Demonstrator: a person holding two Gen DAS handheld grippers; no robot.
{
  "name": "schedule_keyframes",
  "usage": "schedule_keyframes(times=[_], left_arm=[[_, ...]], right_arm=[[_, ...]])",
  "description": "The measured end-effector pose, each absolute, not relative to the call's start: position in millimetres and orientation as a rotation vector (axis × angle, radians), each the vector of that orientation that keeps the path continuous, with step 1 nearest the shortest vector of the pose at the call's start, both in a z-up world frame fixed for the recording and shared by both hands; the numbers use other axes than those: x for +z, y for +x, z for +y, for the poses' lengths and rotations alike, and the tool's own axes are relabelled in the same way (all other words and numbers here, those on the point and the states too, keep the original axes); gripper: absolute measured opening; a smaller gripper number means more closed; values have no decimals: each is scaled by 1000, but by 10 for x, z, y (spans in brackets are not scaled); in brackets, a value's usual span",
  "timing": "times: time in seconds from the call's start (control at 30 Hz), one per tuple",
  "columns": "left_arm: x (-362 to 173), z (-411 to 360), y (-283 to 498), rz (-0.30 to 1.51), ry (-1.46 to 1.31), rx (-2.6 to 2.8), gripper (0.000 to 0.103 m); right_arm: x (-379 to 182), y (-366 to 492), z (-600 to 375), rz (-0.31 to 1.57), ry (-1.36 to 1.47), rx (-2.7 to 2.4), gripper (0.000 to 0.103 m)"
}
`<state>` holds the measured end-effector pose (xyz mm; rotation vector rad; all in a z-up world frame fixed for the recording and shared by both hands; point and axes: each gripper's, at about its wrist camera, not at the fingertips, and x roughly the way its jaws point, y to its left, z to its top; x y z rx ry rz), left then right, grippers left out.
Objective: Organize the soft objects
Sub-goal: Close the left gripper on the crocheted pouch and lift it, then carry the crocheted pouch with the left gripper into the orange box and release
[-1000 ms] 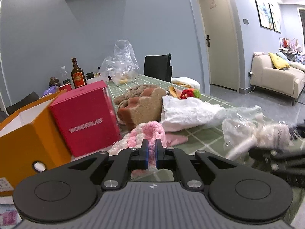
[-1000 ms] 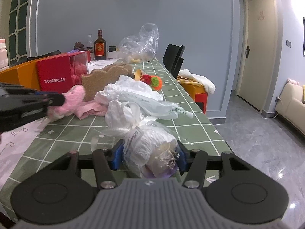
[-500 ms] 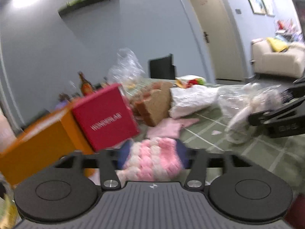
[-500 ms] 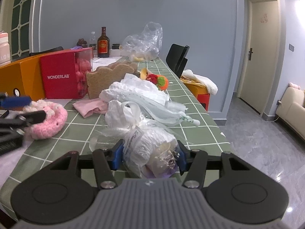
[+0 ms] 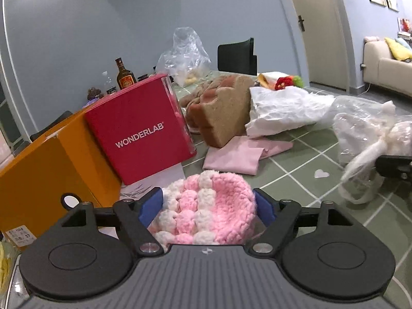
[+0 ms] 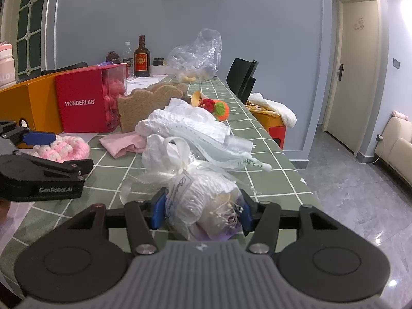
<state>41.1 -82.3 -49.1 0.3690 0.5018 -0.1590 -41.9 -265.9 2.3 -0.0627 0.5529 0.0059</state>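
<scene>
A pink and white crocheted piece lies on the green checked tablecloth between the wide-apart fingers of my left gripper; it also shows in the right wrist view. My right gripper is shut on a white bundle wrapped in clear plastic, held at the table's near edge. A pink cloth, a brown sponge-like piece and a white plastic bag lie further back.
A red WONDERLAB box and an orange box stand to the left. A bottle, a clear bag and a red-green knitted toy are further back. The table's right edge drops to the floor; a black chair stands there.
My left gripper was shut on the pink crocheted piece, then moved back and down toward the near left of the table and opened. The right gripper kept its hold, barely moving.
</scene>
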Motion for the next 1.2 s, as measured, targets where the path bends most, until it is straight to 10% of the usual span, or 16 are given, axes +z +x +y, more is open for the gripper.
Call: schedule_keyframes(times=[0.53, 0.6, 1.2], left_arm=[[-442, -799, 280, 448, 340, -152, 40], [-412, -768, 256, 445, 311, -161, 18], [-130, -437, -14, 361, 211, -217, 17]], right_arm=[[33, -427, -2657, 546, -50, -3, 54], [38, -433, -2645, 545, -55, -3, 54], [213, -565, -2451, 498, -50, 12, 53]])
